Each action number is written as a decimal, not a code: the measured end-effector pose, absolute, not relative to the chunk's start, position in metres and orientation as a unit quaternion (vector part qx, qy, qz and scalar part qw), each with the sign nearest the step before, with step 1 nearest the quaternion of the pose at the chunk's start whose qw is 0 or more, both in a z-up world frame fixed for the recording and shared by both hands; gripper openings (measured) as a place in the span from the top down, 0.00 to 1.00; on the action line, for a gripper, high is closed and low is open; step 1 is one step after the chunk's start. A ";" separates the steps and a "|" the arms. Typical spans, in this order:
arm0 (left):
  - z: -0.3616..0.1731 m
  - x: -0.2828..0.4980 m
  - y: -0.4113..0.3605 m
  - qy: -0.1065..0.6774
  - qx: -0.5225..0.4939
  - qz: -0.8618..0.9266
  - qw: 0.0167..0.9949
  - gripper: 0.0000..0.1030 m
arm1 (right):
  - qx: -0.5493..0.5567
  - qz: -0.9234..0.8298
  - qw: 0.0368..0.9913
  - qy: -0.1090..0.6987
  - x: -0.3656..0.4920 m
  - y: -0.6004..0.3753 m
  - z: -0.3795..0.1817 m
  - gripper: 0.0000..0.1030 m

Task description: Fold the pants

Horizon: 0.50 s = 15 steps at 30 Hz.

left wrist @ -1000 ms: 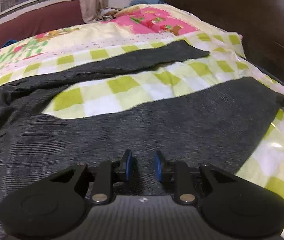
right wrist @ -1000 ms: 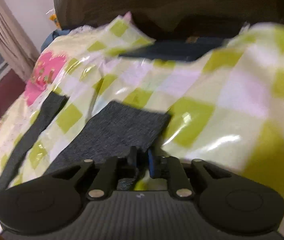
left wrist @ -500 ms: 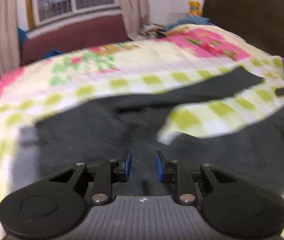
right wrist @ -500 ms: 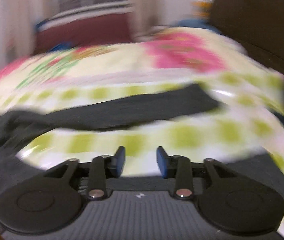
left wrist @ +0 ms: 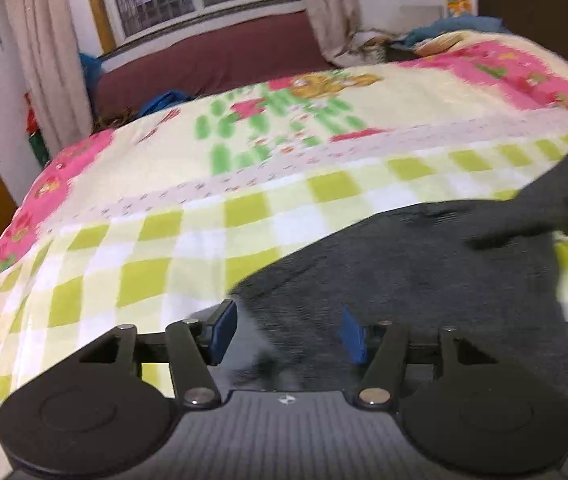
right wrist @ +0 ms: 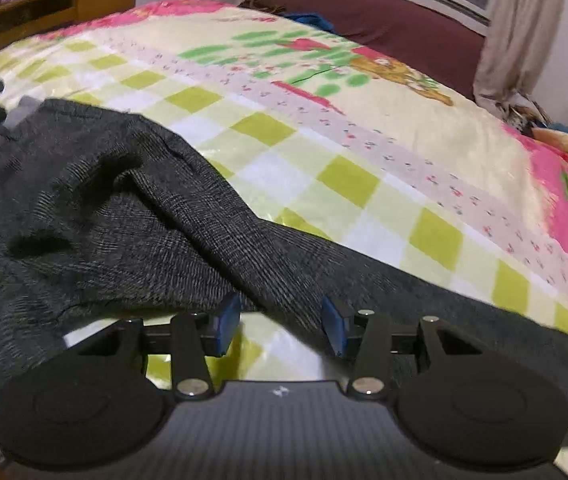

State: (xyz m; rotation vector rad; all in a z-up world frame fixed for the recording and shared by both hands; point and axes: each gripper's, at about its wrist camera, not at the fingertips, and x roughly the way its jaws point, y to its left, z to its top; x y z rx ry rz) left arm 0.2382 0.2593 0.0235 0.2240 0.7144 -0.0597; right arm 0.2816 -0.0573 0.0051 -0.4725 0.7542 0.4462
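Dark grey pants [right wrist: 132, 216] lie spread on a bed with a checked green-and-white bedspread [right wrist: 348, 176]. Right wrist view: the right gripper [right wrist: 280, 324] hangs just above the cloth with its blue pads clearly apart; its jaws have just been opening, though most of that came earlier in the second. A ridge of the pants runs from the upper left down under the gap between the pads, but neither pad presses on it (bare bedspread shows directly below the gap). Most of the fabric sits to the left of this gripper, rumpled, with a fold crease. Left wrist view: the left gripper [left wrist: 288, 334] is spread wider, its jaws having just opened further, and holds nothing. The pants [left wrist: 424, 264] fill the ground ahead and to its right; the left pad sits over the fabric's edge, where checked cover begins. This view is motion-blurred, so whether the pads brush the cloth is uncertain.
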 end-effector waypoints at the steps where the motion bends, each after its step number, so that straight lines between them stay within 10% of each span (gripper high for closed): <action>1: 0.019 0.243 0.265 0.352 0.109 -0.024 0.929 0.33 | -0.228 0.213 0.879 0.362 0.285 -0.054 0.003 0.55; 9: -0.014 0.275 0.294 0.385 0.096 -0.019 0.918 0.16 | -0.228 0.223 0.874 0.366 0.307 -0.039 -0.005 0.49; 15: -0.013 0.282 0.301 0.399 0.068 -0.019 0.914 0.30 | -0.203 0.234 0.868 0.389 0.319 -0.040 -0.002 0.69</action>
